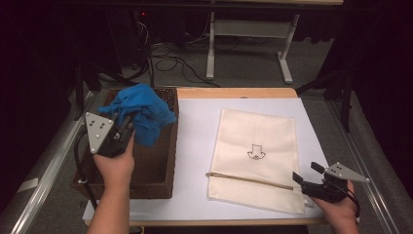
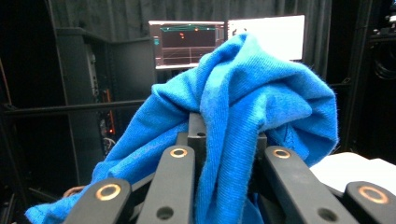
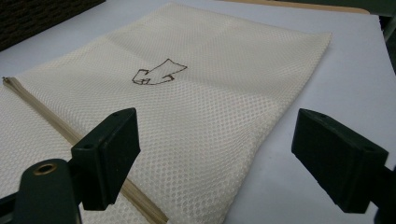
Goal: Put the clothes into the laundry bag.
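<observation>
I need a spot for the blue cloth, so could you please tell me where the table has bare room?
The white sheet lies bare between the brown woven basket and the cream mesh laundry bag, and along its far edge behind the bag. The right edge is crowded by the right gripper.

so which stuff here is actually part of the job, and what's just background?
In the job:
- blue cloth, clamped in the left gripper
- dark woven basket under the cloth
- cream mesh bag with a zipper, flat on the white sheet
- right gripper, jaws open at the bag's near corner

Just background:
- cables on the floor
- white table frame
- two monitors
</observation>
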A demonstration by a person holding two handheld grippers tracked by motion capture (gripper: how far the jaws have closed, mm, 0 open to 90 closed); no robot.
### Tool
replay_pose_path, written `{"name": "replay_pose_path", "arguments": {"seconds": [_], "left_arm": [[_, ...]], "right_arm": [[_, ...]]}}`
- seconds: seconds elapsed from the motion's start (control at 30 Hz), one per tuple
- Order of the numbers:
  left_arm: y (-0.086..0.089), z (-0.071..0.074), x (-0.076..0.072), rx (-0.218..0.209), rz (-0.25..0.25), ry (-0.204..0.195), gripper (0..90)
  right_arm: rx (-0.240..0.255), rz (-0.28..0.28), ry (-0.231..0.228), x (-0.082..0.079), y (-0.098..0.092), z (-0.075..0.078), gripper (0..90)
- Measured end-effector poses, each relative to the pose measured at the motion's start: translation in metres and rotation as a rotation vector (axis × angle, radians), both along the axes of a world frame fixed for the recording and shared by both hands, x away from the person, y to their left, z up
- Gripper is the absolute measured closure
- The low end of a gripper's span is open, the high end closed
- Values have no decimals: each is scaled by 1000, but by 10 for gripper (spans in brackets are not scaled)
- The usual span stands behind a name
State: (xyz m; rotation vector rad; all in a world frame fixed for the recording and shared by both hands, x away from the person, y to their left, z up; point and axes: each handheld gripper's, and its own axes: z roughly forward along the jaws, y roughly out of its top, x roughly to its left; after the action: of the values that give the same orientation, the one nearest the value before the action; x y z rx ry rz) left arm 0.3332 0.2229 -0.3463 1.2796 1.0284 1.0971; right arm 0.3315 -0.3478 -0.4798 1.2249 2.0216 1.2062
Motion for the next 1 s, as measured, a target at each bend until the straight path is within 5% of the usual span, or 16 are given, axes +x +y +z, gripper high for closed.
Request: {"name": "replay_pose_path", "arguments": {"seconds": [1.0], "left_arm": [[-80, 2, 7, -1, -209, 11, 800]], "right_arm": [[-3, 5, -8, 0, 0, 1, 158]]}}
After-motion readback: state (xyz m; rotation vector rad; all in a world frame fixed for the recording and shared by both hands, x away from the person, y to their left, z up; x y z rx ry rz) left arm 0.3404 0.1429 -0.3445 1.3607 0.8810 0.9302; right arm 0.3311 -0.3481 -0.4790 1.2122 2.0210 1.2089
